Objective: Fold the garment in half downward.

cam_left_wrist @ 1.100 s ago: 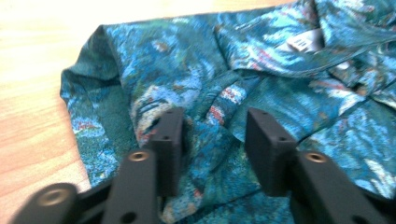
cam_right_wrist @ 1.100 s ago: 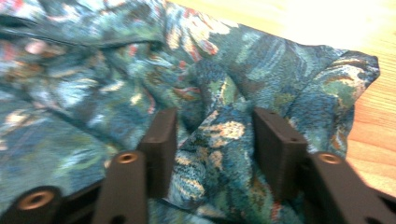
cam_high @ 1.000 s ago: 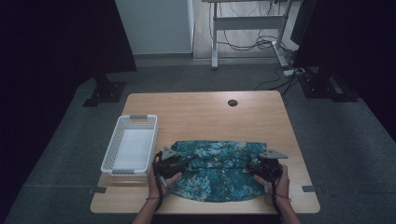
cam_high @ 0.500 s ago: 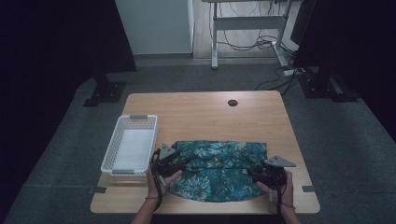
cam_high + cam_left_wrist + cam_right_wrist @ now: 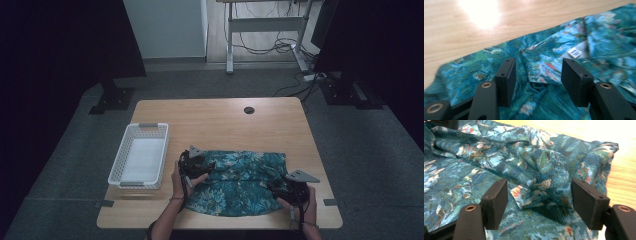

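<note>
Moved since the earlier high view: left claw (image 5: 200, 167) drawn inward and up along the cloth's left edge; right claw (image 5: 285, 189) pulled back toward the near right corner. Both sets of jaws just been opening, now released, pads standing off the fabric with cloth lying slack between them. Judged: a fold or smoothing pass just let go, next grip not yet taken.

Inventory, largest first, clock positions read from worktop centre in the high view:

1. Worktop (image 5: 220, 120): pale wood, round cable hole at 12 o'clock.
2. Floral garment (image 5: 235, 182): at 6 o'clock, flat on the near half. Teal and blue print with small red and cream flecks. Roughly folded: straight band across the far side, rounded hem at the near edge. Rumpled ridge with a white label (image 5: 575, 52) seen in the left gripper view (image 5: 544, 62); bunched peak of cloth between the jaws in the right gripper view (image 5: 549, 177). Likely soft and limp, prone to slipping out of fold.
3. White basket (image 5: 121, 165): at 9 o'clock, slotted walls, just beside the garment, apart from it.
4. Left claw (image 5: 537, 72): at 7 o'clock, over garment's left edge, released.
5. Right claw (image 5: 540, 200): at 5 o'clock, at garment's right corner, released.
</note>
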The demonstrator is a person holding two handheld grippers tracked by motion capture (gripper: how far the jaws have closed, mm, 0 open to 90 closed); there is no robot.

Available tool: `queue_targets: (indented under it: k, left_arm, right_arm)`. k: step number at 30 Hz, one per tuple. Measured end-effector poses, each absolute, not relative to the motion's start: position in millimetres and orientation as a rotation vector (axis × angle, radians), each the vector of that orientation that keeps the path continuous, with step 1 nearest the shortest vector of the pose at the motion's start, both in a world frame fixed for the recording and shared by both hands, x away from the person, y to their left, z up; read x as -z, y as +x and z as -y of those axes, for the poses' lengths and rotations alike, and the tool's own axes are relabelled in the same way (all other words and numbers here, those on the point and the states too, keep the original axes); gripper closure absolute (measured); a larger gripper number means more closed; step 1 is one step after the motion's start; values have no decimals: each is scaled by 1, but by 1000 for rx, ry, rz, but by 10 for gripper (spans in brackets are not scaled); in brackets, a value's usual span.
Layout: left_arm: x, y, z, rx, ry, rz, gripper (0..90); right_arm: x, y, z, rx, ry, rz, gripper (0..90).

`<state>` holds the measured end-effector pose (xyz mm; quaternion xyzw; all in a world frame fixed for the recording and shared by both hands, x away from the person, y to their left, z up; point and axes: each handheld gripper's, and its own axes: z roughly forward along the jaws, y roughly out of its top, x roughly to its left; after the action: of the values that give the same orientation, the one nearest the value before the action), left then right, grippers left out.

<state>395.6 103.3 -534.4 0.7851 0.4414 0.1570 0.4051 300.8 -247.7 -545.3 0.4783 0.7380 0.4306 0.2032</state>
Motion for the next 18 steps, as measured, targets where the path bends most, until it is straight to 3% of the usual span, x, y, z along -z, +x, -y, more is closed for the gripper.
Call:
queue_targets:
  k: [12, 18]
  left_arm:
    - [547, 403, -96, -377, 2025, -1128, 489]
    - [551, 396, -88, -473, 2060, -1077, 558]
  right_arm:
    - [548, 302, 259, -1195, 1390, -2030, 304]
    - [548, 302, 260, -1192, 1400, -2027, 305]
